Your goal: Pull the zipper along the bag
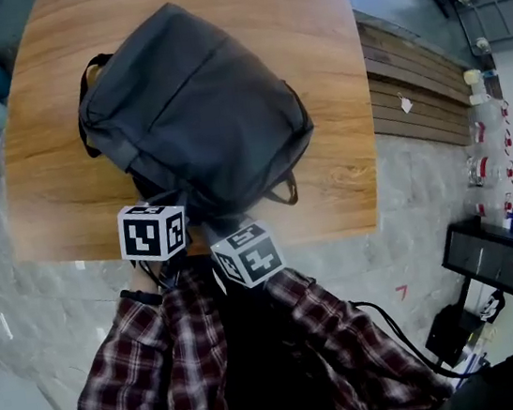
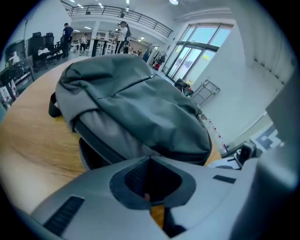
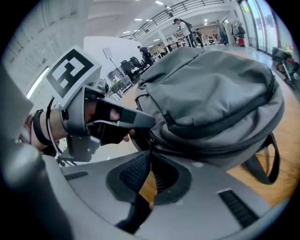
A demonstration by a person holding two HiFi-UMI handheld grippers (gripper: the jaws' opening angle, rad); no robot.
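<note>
Zipper (image 3: 205,148) pinched in right gripper (image 3: 149,152), left gripper (image 2: 150,158) touching bag (image 2: 140,108)

Dark grey fabric backpack (image 1: 192,114): plain, no print. Black zipper (image 3: 195,149) and black strap (image 3: 269,159) on it. Warm brown wooden table (image 1: 310,50): streaked grain. Pale grey plastic left gripper (image 2: 150,159) and right gripper (image 3: 150,152): dark grey textured pads. White marker cubes (image 1: 153,231): black square patterns. Person's shirt sleeves (image 1: 166,373): dark red, black, white plaid. Stone-look floor (image 1: 408,206): mottled grey.
</note>
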